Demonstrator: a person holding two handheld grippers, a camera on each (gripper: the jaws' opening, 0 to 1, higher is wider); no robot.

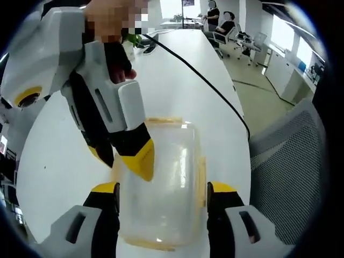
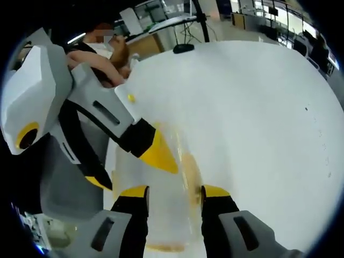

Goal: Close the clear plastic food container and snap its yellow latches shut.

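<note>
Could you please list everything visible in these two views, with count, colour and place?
food container: one, clear with yellow latches, on the table between both grippers
table: one, white, long
cable: one, black, running across the table
office chair: one, grey mesh, beside the table
people: two, seated at the far end of the room
left hand-held gripper: one, white, black and yellow, jaws astride the container
right hand-held gripper: one, same colours, jaws astride the container
</note>
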